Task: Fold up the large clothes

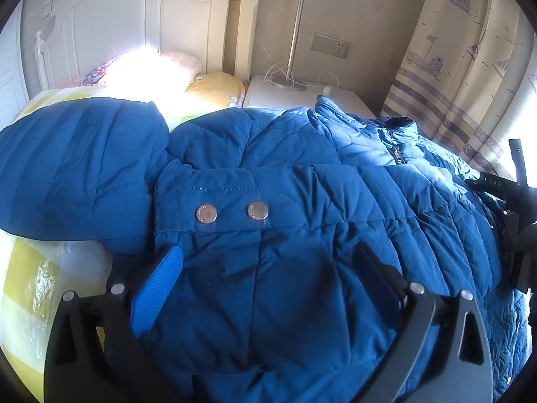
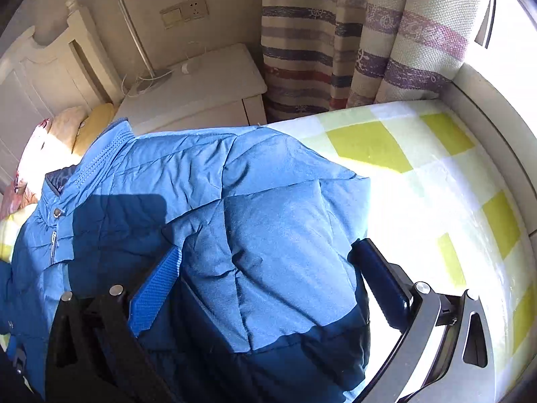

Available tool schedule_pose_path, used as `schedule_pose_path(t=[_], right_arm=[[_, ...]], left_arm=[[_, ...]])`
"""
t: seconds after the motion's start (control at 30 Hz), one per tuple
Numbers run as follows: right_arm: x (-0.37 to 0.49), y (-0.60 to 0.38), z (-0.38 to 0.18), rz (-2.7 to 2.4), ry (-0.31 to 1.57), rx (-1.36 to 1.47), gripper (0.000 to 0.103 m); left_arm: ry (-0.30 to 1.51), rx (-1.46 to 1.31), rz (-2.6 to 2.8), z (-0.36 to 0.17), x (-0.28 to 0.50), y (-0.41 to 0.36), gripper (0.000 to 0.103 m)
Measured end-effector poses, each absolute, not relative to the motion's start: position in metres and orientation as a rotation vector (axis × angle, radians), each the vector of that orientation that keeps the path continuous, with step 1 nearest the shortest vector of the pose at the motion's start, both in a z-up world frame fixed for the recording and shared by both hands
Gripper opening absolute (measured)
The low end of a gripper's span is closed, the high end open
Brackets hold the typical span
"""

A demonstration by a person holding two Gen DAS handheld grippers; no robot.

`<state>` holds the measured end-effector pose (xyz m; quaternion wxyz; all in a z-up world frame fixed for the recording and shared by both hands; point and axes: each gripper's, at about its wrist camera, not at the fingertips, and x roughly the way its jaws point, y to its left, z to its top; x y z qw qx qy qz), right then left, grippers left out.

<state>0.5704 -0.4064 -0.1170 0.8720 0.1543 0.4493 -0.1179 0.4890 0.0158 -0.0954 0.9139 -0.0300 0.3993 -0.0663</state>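
A blue quilted puffer jacket (image 1: 302, 184) lies spread over the bed. A band with two metal snaps (image 1: 231, 213) crosses its front, and the zip and collar (image 1: 396, 141) lie further right. My left gripper (image 1: 268, 252) is open, its jaws wide apart low over the fabric just below the snaps. In the right wrist view the jacket (image 2: 251, 201) shows its collar (image 2: 110, 141) at the far left. My right gripper (image 2: 268, 250) is open at full width, with a puffy sunlit part of the jacket bulging between its fingers near the jacket's right edge.
The bed has a yellow-and-white checked sheet (image 2: 402, 184) with free room to the jacket's right. Pillows (image 1: 151, 67) lie at the white headboard (image 1: 134, 16). A white nightstand (image 2: 201, 80) with a lamp pole (image 1: 297, 33) stands beyond. Striped curtains (image 2: 335, 50) hang close by.
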Motion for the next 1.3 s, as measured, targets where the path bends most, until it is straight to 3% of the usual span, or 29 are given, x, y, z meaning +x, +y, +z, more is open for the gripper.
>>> schedule_pose_path(t=[0.1,0.3,0.47,0.57,0.77,0.97,1.07,1.13,1.17,1.2,1.3], right_arm=[[0.564,-0.402,-0.112,-0.280,0.969,0.320,0.098],[0.471,-0.297,-0.071,-0.109,0.797,0.124,0.098],[0.426,-0.196,-0.101,0.043,0.886,-0.182,0.098],[0.420,-0.190,-0.113,0.027,0.870,-0.196,0.098],[0.416,-0.199,-0.113,0.028,0.860,-0.153,0.098],[0.421,-0.204,-0.112,0.037,0.864,-0.145,0.098],[0.424,-0.207,-0.112,0.041,0.866,-0.141,0.098],[0.426,-0.209,-0.113,0.045,0.867,-0.138,0.098],[0.426,-0.209,-0.113,0.047,0.868,-0.133,0.098],[0.426,-0.210,-0.113,0.050,0.868,-0.128,0.098],[0.425,-0.210,-0.112,0.054,0.866,-0.122,0.098]], left_arm=[[0.815,-0.070,-0.141,-0.095,0.487,0.017,0.100],[0.789,-0.155,-0.154,-0.092,0.484,0.032,0.100],[0.781,-0.203,-0.156,-0.090,0.484,0.040,0.100],[0.728,-0.262,-0.121,-0.081,0.475,0.057,0.099],[0.491,-0.751,0.091,-0.040,0.431,0.203,0.099],[0.461,-1.063,0.440,-0.062,0.410,0.369,0.098],[0.453,-1.156,0.428,-0.080,0.418,0.421,0.085],[0.425,-1.183,0.377,-0.083,0.426,0.442,0.055],[0.449,-1.220,0.351,-0.090,0.433,0.451,0.026],[0.458,-1.268,0.332,-0.099,0.434,0.459,0.016],[0.389,-1.284,0.320,-0.092,0.425,0.455,0.010]])
